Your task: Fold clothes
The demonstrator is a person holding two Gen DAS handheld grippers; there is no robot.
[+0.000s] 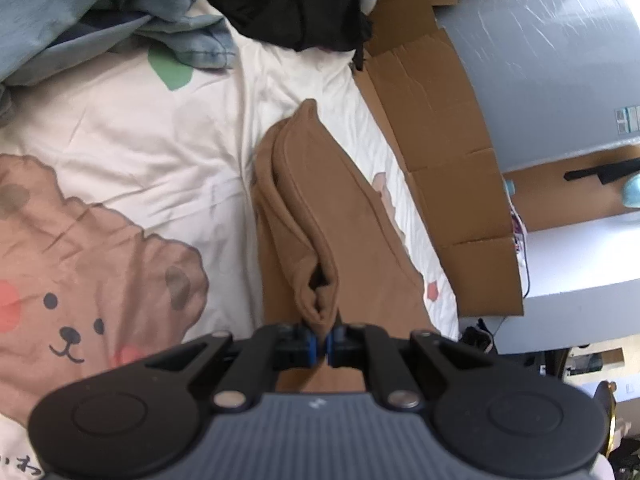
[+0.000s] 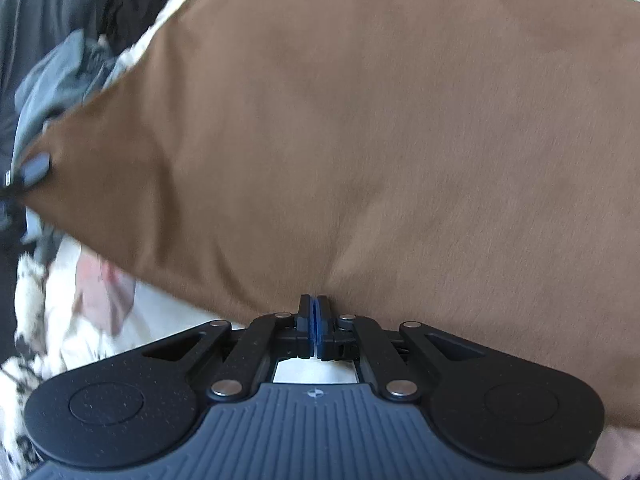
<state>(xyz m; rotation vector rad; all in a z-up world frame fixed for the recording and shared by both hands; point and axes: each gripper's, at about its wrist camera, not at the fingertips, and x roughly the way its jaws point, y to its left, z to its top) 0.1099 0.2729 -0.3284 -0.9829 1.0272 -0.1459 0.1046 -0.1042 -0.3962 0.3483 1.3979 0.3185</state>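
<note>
A brown garment (image 1: 320, 216) lies folded lengthwise on the cream bedsheet with a bear print (image 1: 120, 168). My left gripper (image 1: 320, 344) is shut on a bunched fold of the brown garment at its near end. In the right wrist view the same brown garment (image 2: 380, 140) fills most of the frame, stretched flat. My right gripper (image 2: 315, 320) is shut on its near edge. The other gripper's tip (image 2: 36, 168) shows at the garment's far left corner.
A heap of blue-grey clothes (image 1: 100, 12) and a black garment (image 1: 296, 4) lie at the far end of the bed. Flattened cardboard (image 1: 440, 168) and a grey wrapped box (image 1: 552, 60) stand along the right side.
</note>
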